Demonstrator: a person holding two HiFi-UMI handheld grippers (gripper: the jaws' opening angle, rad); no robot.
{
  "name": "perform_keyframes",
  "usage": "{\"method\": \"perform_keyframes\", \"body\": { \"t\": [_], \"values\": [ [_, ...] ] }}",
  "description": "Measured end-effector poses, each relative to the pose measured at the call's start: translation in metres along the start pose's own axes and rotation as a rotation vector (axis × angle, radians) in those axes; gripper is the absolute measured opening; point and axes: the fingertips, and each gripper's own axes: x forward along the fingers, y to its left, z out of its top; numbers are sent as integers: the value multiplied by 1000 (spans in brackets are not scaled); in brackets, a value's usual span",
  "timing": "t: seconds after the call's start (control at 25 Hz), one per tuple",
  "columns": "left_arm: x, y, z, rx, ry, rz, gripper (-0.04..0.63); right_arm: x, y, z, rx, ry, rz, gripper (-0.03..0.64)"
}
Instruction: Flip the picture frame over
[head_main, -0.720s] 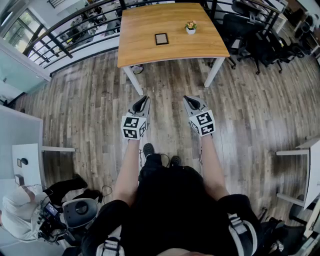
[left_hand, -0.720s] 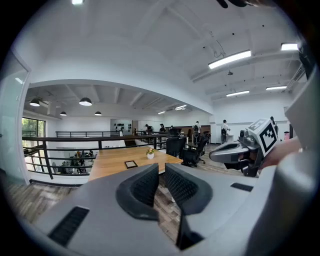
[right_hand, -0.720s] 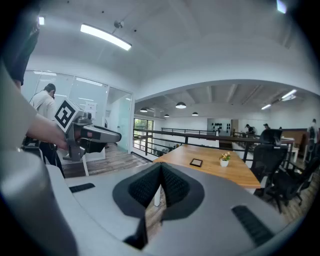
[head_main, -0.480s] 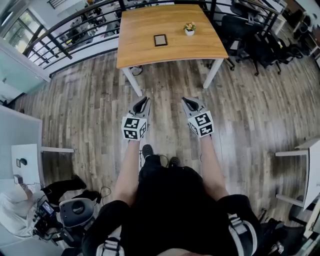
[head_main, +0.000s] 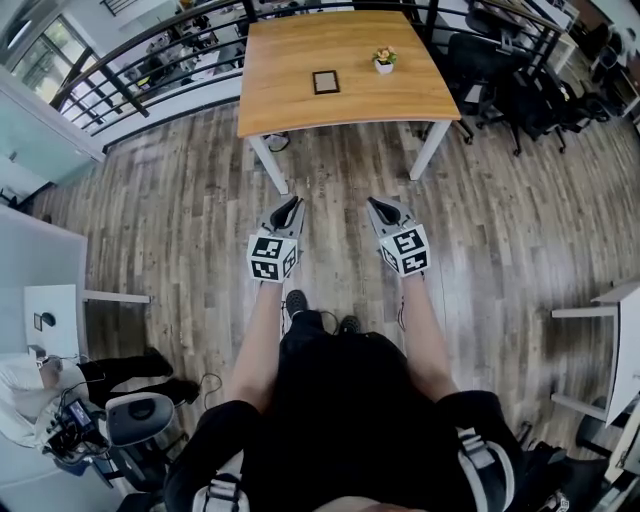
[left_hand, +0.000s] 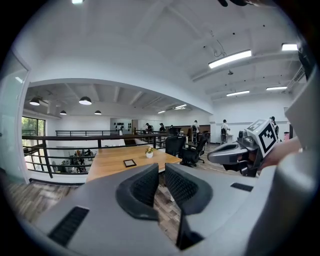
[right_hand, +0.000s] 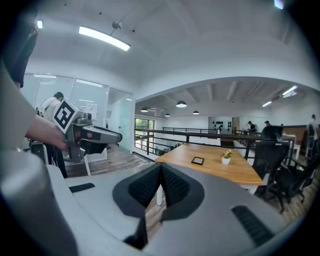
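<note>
Left tongs (head_main: 291, 203) and right tongs (head_main: 375, 203) hang side by side over the wooden floor (head_main: 180, 220), pointing toward the table (head_main: 290, 105) but well short of it. Against the views from a moment ago almost nothing has shifted. Both tongs sit in the same place in front of the person's body, and the table lies just as far ahead. Only a bystander (head_main: 25, 400) at the lower left has slid toward the edge of the head view. For the task that means no start has been made, and I judge the whole approach is yet to come.

In its own view the left tongs stand a narrow slit apart with nothing between them, only floor and table beyond. The right tongs are pressed together, pad against pad, and hold nothing.

The picture frame (head_main: 326, 81) lies flat near the middle of the table, apart from a small potted flower (head_main: 384, 60) to its right. Neither tongs touches it.
</note>
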Motion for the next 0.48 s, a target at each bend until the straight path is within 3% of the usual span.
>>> {"method": "perform_keyframes", "body": {
  "t": [0.48],
  "values": [
    [-3,-4,1,9,-8,-2,57,1,3,1,-12,1,6,9]
  ]
}}
